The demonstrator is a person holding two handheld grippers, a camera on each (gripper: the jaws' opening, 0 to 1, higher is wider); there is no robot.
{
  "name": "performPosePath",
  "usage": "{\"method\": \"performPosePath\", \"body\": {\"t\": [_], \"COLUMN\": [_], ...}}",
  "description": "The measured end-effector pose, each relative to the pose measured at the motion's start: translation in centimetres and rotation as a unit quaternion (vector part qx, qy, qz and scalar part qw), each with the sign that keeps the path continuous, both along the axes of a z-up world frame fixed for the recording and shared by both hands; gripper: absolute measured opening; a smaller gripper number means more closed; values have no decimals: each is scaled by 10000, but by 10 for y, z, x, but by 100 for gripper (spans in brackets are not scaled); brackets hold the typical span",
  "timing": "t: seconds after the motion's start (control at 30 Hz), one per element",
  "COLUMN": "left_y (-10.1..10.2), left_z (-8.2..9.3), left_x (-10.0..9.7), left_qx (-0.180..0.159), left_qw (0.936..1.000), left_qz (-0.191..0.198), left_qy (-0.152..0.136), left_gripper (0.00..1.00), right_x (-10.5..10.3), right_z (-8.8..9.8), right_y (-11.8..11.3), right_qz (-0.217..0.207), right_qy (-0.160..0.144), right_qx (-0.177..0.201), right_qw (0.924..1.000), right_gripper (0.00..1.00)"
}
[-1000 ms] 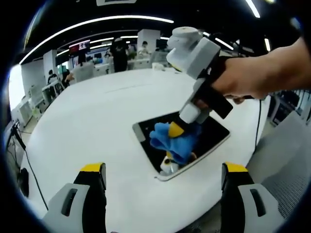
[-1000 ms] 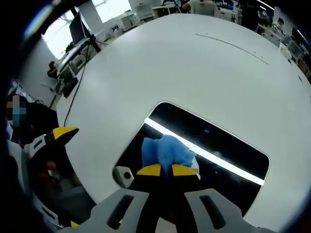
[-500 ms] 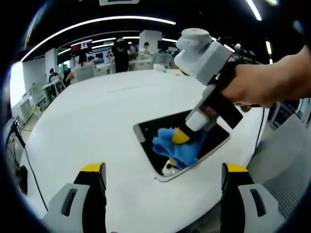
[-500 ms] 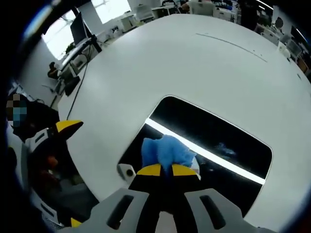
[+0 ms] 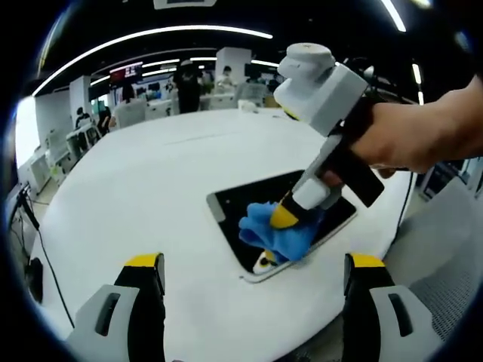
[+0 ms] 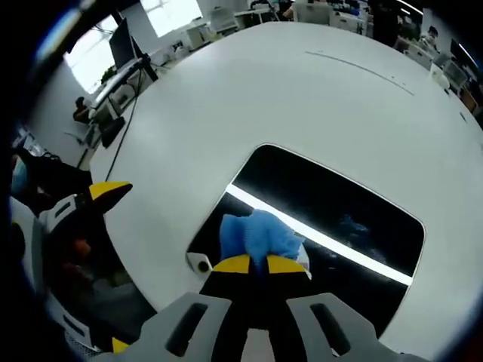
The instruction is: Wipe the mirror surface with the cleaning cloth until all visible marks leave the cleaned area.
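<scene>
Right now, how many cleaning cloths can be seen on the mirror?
1. The blue cleaning cloth lies bunched on the mirror, near its edge, held by the right gripper.

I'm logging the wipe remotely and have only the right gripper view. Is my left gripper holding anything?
Observer: No. The left gripper has its jaws wide apart with nothing between them, held off the near edge of the white table.
Operator: How does my right gripper look from outside?
Observer: A hand tilts the right gripper down, pressing the blue cloth onto the mirror.
Operator: Which part of the mirror is the cloth on?
Observer: The end nearest the left gripper, by the small round fitting at the rim.
</scene>
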State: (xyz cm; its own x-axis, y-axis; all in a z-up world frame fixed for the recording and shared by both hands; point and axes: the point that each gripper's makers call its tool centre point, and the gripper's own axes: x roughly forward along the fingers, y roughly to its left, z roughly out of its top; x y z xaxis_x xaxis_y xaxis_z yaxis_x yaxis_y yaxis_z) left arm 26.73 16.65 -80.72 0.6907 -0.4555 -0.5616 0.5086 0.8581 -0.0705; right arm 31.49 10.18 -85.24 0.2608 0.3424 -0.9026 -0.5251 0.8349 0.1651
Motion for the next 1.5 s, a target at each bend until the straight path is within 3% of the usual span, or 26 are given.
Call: {"method": "performPosePath", "body": {"t": [1.5], "left_y": [0], "left_z": [-1], "left_x": [0], "left_qx": [44], "left_qw": [10000], "left_qz": [-13], "left_qy": [13], "left_gripper": [99], "right_x": [-30], "right_z": [0], "right_y": [5], "right_qz": [126], "right_qy": [69], "right_qx": [89], "right_qw": [9999], "right_gripper": [0]}}
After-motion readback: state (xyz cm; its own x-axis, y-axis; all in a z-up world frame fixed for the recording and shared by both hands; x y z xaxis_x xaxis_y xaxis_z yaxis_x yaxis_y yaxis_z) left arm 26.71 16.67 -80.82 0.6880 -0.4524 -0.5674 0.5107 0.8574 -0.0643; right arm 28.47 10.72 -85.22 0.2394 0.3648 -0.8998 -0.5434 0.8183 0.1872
